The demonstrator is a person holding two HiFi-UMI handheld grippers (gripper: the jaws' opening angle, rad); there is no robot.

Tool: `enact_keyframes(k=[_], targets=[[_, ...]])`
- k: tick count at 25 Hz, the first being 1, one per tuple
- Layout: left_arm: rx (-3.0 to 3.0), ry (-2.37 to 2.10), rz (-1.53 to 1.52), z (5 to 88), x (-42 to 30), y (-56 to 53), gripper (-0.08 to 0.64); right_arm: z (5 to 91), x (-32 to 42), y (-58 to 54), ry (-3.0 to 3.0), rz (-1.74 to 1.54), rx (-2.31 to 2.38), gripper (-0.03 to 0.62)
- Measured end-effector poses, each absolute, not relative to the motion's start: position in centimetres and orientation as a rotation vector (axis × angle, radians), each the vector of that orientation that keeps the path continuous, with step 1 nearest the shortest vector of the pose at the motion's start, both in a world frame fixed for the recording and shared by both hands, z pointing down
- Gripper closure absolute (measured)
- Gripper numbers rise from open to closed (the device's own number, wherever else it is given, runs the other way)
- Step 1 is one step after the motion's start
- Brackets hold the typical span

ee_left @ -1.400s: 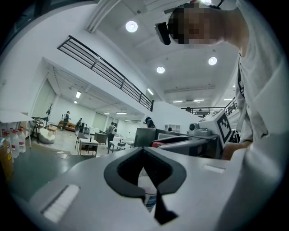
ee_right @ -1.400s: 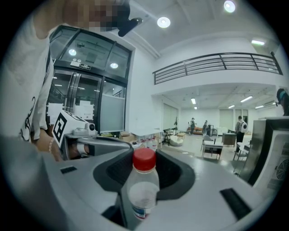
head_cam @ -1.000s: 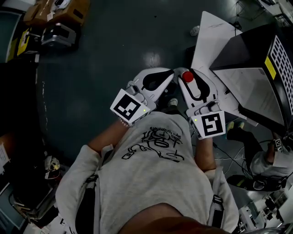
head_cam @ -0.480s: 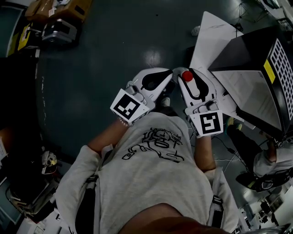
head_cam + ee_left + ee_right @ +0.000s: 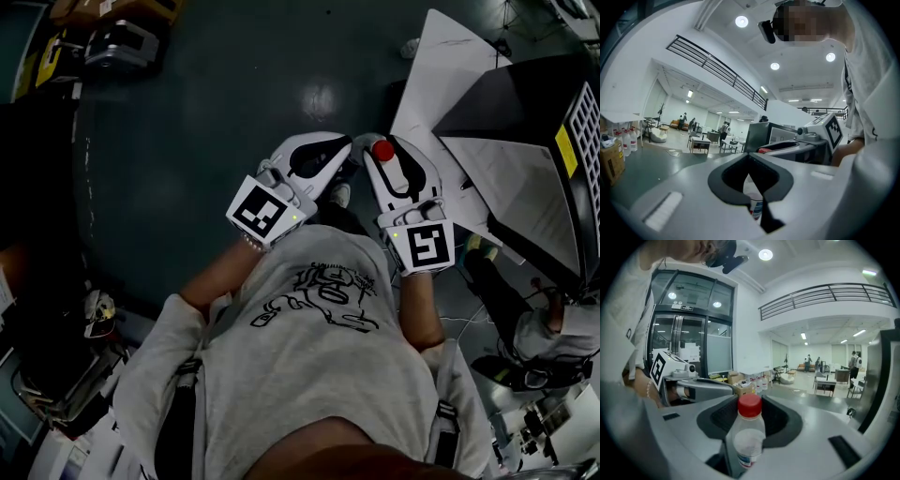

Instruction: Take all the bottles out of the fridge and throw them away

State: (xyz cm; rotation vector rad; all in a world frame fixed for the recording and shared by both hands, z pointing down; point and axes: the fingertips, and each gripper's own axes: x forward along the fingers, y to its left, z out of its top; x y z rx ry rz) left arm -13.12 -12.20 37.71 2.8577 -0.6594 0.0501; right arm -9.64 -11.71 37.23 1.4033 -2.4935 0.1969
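Observation:
In the head view both grippers are held side by side in front of the person's chest, above the dark floor. My right gripper is shut on a clear bottle whose red cap shows between its jaws. In the right gripper view that bottle stands upright in the jaws of my right gripper. My left gripper lies close beside it. In the left gripper view my left gripper is shut on a clear labelled bottle, mostly hidden by the jaws.
A dark cabinet with a white panel stands at the right. Boxes and equipment lie at the top left. Another person sits at the lower right. Tables and people stand far off in the hall.
Both grippers have sunk a little together, each keeping its bottle. The cabinet and floor have slid slightly up and right in the head view.

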Motion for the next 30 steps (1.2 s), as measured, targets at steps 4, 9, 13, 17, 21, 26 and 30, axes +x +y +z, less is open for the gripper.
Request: enact_keyframes(k=[4,9,13,17,21,26,30], targets=[[2.826,-0.665,0.058,39.4,-13.3,-11.9,0.554,38.9,-9.6,-11.4,-2.492,0.252,1.423,0.435],[2.794,-0.665,0.092,41.5,-13.6,-11.1,0.554,41.3,-10.2,-10.8,-2.477,0.292,1.39,0.436],[2.764,-0.673,0.113,43.3,-13.8,-10.8,0.554,43.3,-10.6,-10.4,-2.468,0.331,1.373,0.436],[2.742,-0.685,0.134,45.0,-14.5,-10.5,0.554,45.2,-11.4,-10.0,-2.454,0.354,1.351,0.436],[2.701,-0.693,0.16,46.7,-14.8,-10.5,0.554,47.5,-11.7,-9.6,-2.444,0.418,1.367,0.435],[2.685,-0.699,0.194,49.3,-15.3,-10.2,0.554,50.2,-12.3,-8.9,-2.421,0.408,1.318,0.436],[2.629,-0.695,0.231,51.5,-15.6,-9.2,0.554,52.5,-12.3,-8.4,-2.409,0.442,1.329,0.436]])
